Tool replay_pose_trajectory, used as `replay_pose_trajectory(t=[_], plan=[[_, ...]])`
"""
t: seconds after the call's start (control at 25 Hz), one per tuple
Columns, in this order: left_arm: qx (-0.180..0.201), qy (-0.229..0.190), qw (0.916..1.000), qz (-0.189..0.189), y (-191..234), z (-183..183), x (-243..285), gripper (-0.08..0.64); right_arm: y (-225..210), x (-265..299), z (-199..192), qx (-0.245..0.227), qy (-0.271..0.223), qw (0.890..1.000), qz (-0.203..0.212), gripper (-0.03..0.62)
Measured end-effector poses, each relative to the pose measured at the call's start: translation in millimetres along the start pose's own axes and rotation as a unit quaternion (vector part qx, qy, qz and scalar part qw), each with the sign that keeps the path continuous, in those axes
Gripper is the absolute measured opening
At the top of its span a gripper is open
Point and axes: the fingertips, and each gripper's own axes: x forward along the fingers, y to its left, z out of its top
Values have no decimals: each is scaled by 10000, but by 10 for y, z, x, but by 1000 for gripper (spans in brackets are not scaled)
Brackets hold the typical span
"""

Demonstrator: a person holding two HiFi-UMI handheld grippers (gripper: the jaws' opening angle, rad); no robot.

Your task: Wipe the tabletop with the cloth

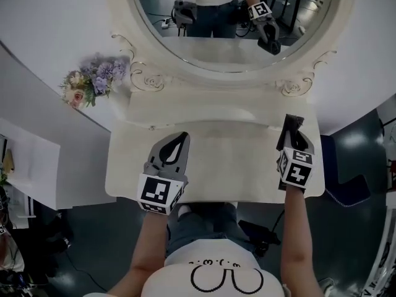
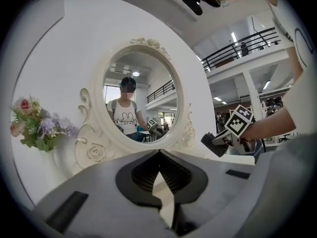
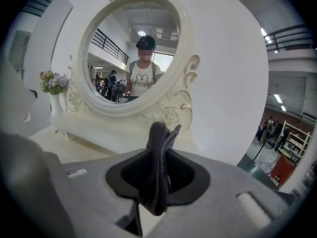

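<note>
Cloth, dark grey and bunched into an upright fold, sits pinched between the jaws of the right gripper, which are clenched on it. The folded top pokes up past the jaw tips and a short end hangs below them. In the head view the cloth shows as a dark wad at the front of that gripper, over the right end of the tabletop, close to the raised back ledge. Whether it touches the surface cannot be told.

The left gripper hovers over the left half of the same cream tabletop, well apart from the right one. Its jaws meet at the tips and clasp nothing — only the pale surface shows through the leaf-shaped gap behind them.

Behind both grippers stands an oval mirror in a cream carved frame with scrollwork and rosettes. Its glass reflects the person in a white printed shirt and both grippers. A bunch of pink and lilac flowers sits at the left of the mirror — against the white wall.
</note>
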Motion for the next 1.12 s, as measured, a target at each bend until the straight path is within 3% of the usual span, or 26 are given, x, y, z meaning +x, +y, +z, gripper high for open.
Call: replay_pose_trajectory(t=[0.72,1.12], plan=[[-85,-14,9992,400,1228,-189,-1214,-3,2538,-585,294,516,-364,9922,1076,84],[-316,24,9951,938,1781,-414,-1748,-3,3877,-657,468,508,-499,9742,2144,84]])
